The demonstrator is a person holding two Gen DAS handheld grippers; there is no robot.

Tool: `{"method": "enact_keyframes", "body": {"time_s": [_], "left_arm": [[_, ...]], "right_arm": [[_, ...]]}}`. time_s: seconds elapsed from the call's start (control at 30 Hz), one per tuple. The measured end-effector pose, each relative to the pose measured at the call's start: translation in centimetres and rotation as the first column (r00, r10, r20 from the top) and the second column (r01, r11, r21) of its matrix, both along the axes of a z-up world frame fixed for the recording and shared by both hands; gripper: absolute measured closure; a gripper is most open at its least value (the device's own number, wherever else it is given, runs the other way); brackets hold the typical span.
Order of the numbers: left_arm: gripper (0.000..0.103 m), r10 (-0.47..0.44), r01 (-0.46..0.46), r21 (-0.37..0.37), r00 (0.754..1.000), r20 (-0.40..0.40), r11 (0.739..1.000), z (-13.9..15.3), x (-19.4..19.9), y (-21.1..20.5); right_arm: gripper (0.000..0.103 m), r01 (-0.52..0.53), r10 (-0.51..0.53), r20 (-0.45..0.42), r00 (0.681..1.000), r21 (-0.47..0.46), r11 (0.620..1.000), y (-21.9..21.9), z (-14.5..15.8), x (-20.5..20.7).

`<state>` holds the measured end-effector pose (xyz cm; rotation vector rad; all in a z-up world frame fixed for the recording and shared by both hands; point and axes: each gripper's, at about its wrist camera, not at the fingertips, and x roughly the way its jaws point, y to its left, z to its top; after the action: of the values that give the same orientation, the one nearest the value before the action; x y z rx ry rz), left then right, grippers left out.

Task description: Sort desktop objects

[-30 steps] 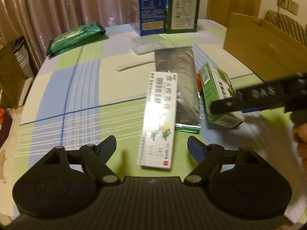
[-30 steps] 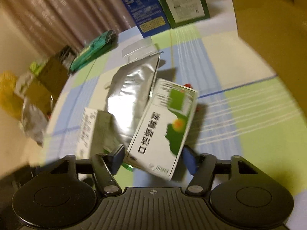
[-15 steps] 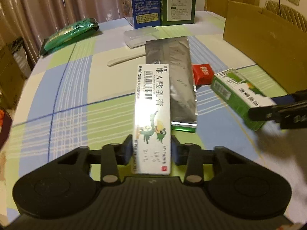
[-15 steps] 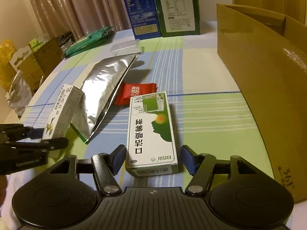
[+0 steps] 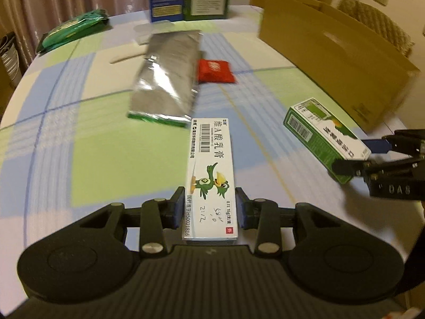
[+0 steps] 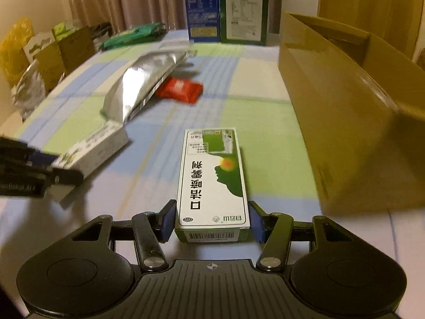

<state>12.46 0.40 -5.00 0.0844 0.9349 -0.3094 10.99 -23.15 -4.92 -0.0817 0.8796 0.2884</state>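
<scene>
My left gripper (image 5: 209, 211) is shut on a long white ointment box with a green bird (image 5: 209, 175), held over the checked tablecloth; the box also shows in the right wrist view (image 6: 90, 151). My right gripper (image 6: 212, 222) is shut on a green and white spray box (image 6: 212, 175), which shows at the right of the left wrist view (image 5: 324, 138). A silver foil pouch (image 5: 167, 79) and a red sachet (image 5: 215, 70) lie on the table beyond. The open cardboard box (image 6: 345, 101) stands at the right.
A blue carton (image 6: 202, 8) and a dark green carton (image 6: 243, 10) stand at the table's far edge. A green packet (image 5: 71, 29) lies at the far left. A white spoon-like strip (image 5: 127, 54) lies by the pouch. Bags (image 6: 32, 61) stand beside the table at the left.
Both grippers closed on their boxes and pulled them back from the pouch. The red sachet, hidden a second ago, now lies uncovered.
</scene>
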Motion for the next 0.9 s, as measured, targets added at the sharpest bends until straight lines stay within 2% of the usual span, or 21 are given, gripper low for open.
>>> {"method": "enact_keyframes", "body": {"time_s": [0.1, 0.27, 0.47, 0.7, 0.9], "left_arm": [[0.069, -0.004, 0.004, -0.004, 1.000, 0.008, 1.000, -0.6, -1.4, -1.2], [0.066, -0.005, 0.003, 0.026, 0.997, 0.081, 1.000, -0.6, -2.2, -2.1], [0.066, -0.014, 0.008, 0.045, 0.991, 0.130, 0.999, -0.7, -1.7, -2.4], [0.066, -0.034, 0.025, 0.072, 0.990, 0.137, 0.997, -1.2, -1.2, -3.3], [0.066, -0.028, 0.020, 0.068, 0.992, 0.126, 0.997, -1.4, -0.8, -3.3]], "right_arm": [[0.049, -0.011, 0.011, -0.001, 1.000, -0.001, 1.000, -0.5, 0.1, -2.1], [0.033, 0.004, -0.008, 0.071, 0.997, 0.051, 0.999, -0.7, 0.9, -3.5], [0.033, -0.008, 0.006, 0.107, 0.994, 0.019, 1.000, -0.3, 0.4, -2.9], [0.033, 0.006, -0.008, 0.129, 0.992, 0.012, 1.000, -0.5, -0.6, -1.9], [0.034, -0.030, 0.029, 0.135, 0.990, 0.005, 1.000, 0.3, -0.9, -1.2]]}}
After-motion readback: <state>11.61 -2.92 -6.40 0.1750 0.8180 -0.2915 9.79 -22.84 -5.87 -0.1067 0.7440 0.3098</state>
